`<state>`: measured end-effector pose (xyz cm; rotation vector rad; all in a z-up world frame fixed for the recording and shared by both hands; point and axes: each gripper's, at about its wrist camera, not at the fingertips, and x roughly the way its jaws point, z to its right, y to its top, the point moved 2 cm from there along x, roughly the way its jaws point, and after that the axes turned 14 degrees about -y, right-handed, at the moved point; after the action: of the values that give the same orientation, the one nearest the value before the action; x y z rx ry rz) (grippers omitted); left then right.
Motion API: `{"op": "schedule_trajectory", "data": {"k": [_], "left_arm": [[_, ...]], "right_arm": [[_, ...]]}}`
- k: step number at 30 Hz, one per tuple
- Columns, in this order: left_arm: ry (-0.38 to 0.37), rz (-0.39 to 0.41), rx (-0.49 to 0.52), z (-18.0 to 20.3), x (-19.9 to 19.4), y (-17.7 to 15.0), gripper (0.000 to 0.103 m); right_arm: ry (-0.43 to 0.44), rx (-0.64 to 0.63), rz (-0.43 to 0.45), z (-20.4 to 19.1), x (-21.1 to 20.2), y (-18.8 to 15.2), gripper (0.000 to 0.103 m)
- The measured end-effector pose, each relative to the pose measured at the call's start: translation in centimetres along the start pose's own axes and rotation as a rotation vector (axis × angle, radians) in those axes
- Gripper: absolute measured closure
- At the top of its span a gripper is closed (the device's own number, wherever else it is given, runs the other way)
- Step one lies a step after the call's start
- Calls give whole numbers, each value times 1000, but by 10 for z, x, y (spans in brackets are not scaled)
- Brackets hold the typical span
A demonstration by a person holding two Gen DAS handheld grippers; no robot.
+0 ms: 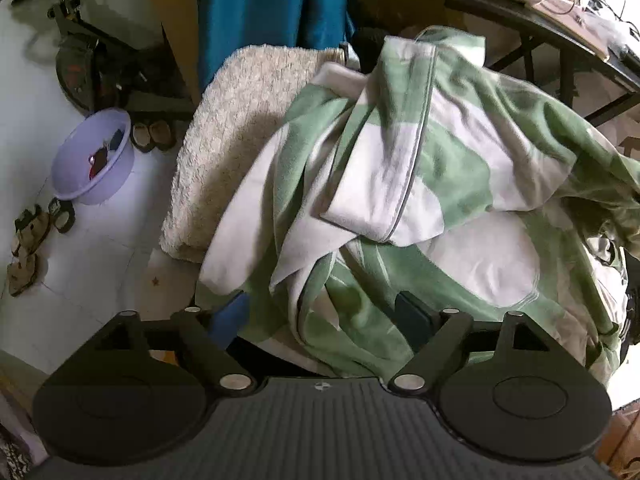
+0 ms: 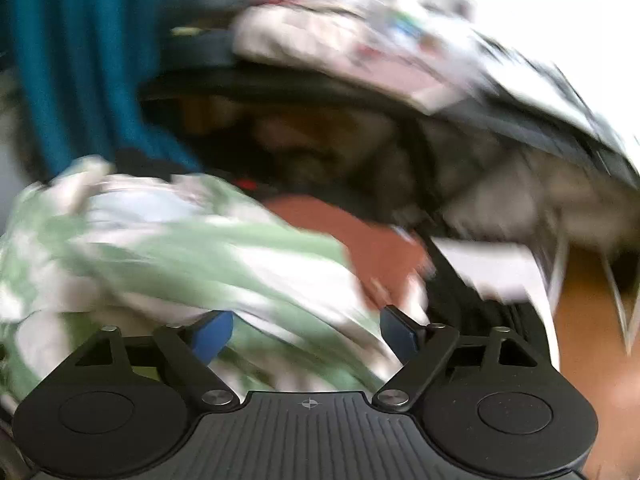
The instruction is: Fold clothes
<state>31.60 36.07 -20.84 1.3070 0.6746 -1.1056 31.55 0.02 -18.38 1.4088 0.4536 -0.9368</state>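
A white tiled floor [image 1: 92, 248] lies to the left, with a teal curtain [image 1: 268, 12] hanging behind and a dark table [image 1: 560, 36] at the upper right carrying cluttered items too small to name. On the floor stands one lilac basin [image 1: 94, 156] holding small things that cannot be made out, and several sandals [image 1: 28, 248] lie near it.

One green-and-white garment [image 1: 400, 184] is heaped in the middle, partly covering one cream fluffy towel [image 1: 240, 128] beneath and to its left. What surface supports both is hidden. The garment's right part runs out of the picture.

The left gripper [image 1: 324, 312] has its jaws spread wide, cloth lying between them; its blue fingertips [image 1: 236, 316] are mostly buried under folds, so whether they pinch anything cannot be told.

The right wrist view is heavily smeared by motion. The right gripper [image 2: 306, 334] also stands wide, its two blue pads [image 2: 212, 338] apart with the garment [image 2: 180, 256] just ahead and between them. A reddish-brown patch [image 2: 372, 236] beyond the cloth is too blurred to identify.
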Motion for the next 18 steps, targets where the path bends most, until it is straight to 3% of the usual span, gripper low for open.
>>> {"op": "schedule_trajectory", "data": {"k": [3,5,7,8,9,11,12,18], "left_arm": [[31,5,23,2,-2,1,20],[44,5,17,1,-2,3,19],[38,-3,2,-1,-3,4,16],[26,-10,-4,-1,-2,5,14],[16,-16,-9,-2,-2,5,14],[20,-13,11,-1,-3,6,14],[21,-11,20,-1,-3,6,14],[27,8,61,2,0,14,13]], "right_arm": [[55,-95,50,-22,0,8,6],[91,-159,83,-37,0,13,7],[128,-222,116,-52,0,18,20],[146,-254,132,-60,-1,20,43],[164,-286,149,-67,-1,23,75],[181,-310,164,-71,0,25,94],[151,-244,138,-52,2,19,98],[-30,149,-22,64,16,-14,100]]}}
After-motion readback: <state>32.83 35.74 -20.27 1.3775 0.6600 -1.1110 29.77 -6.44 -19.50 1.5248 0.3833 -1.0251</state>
